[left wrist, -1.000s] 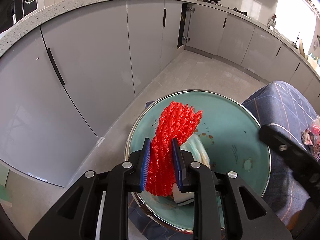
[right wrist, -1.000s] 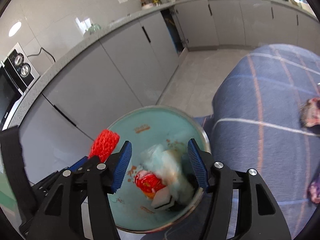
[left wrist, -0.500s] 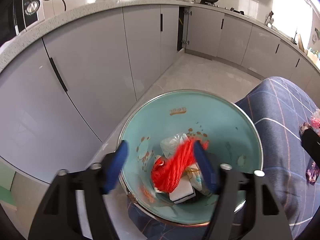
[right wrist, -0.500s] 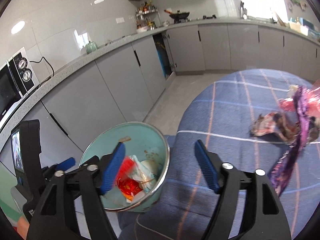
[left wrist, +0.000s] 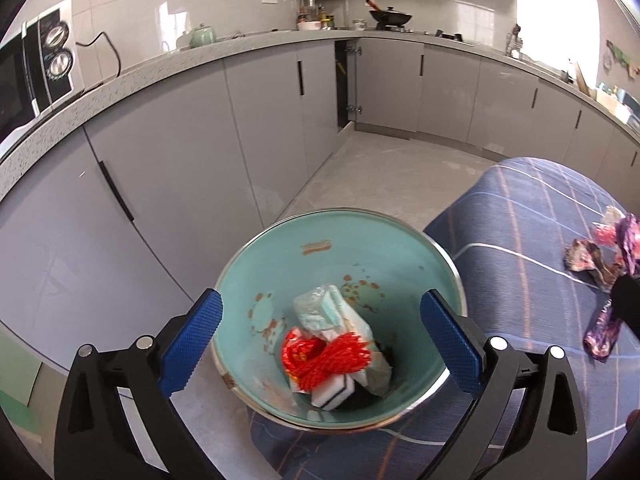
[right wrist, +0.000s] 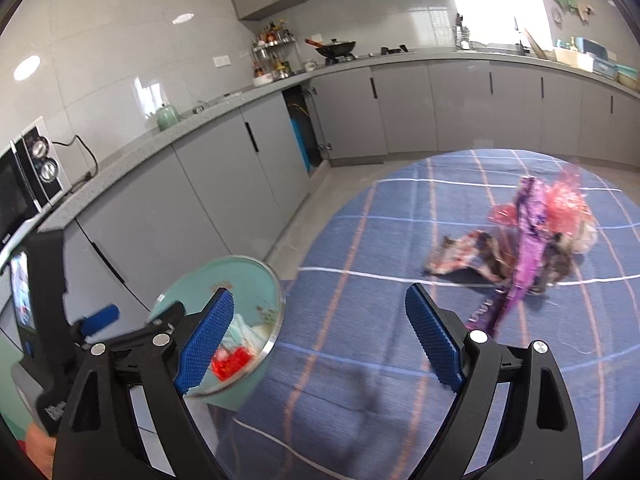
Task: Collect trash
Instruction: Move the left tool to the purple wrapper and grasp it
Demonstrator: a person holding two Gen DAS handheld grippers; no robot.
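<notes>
Partly done: red mesh netting, a tissue wad and white foam bits sit in the teal bin at the edge of the cloth-covered bench. Left: crumpled purple/pink wrappers well apart on the cloth. Left hand-held gripper over the bin and right hand-held gripper both opening, nothing between the jaws.

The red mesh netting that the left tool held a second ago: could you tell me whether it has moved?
Yes. The red mesh netting has dropped from above the teal bin's rim to its bottom, among the other trash.
</notes>
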